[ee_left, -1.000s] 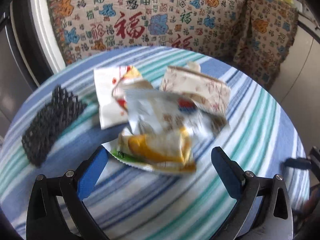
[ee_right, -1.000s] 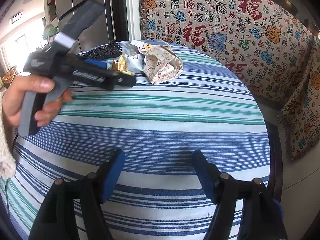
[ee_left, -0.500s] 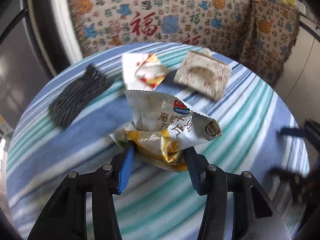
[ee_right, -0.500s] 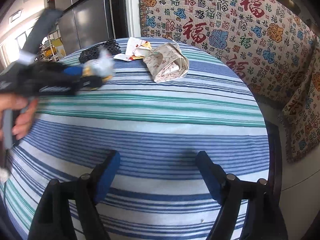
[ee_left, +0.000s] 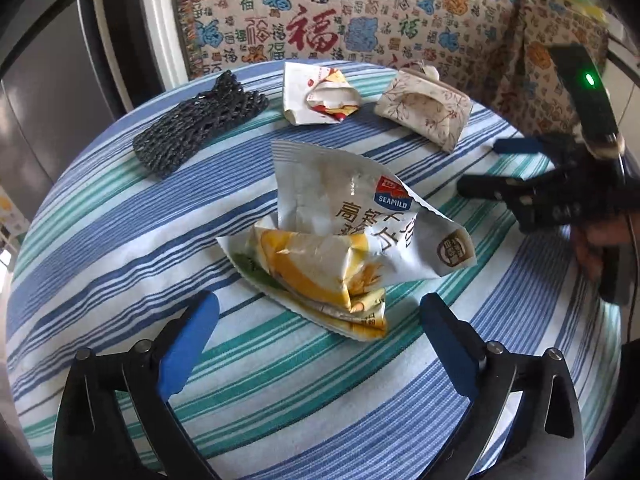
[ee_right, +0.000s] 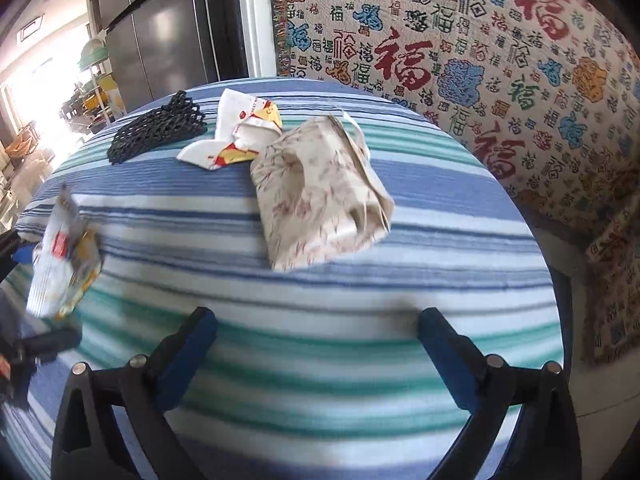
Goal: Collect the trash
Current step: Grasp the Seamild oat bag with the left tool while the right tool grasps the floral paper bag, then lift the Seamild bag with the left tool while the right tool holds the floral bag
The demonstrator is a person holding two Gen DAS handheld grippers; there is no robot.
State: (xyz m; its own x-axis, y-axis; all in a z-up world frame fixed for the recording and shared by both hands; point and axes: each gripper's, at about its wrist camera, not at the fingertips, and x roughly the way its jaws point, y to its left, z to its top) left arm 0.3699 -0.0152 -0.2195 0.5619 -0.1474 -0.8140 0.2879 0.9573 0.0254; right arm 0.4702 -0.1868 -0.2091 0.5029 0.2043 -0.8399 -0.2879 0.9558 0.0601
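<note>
Domestic dining area, lived-in home. Round table point(ee_left: 120, 248) wearing a blue, green and white striped cloth. Seating behind it lying under a woven throw point(ee_right: 480, 60) printed with red 福 characters. Steel refrigerator doors point(ee_right: 160, 40) standing at the left. Bright doorway beyond showing cluttered household shelves point(ee_right: 92, 92). Snack wrappers point(ee_left: 352, 240) sitting on the cloth.

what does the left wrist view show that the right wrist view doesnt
Only the left wrist view: the right gripper from outside, in the person's hand, and the SEAMILD label on the crumpled wrapper.
Only the right wrist view: the fridge and the bright room beyond.
Both: the striped tablecloth, black mesh, red-and-white wrapper, floral tissue pack, and the patterned throw.
</note>
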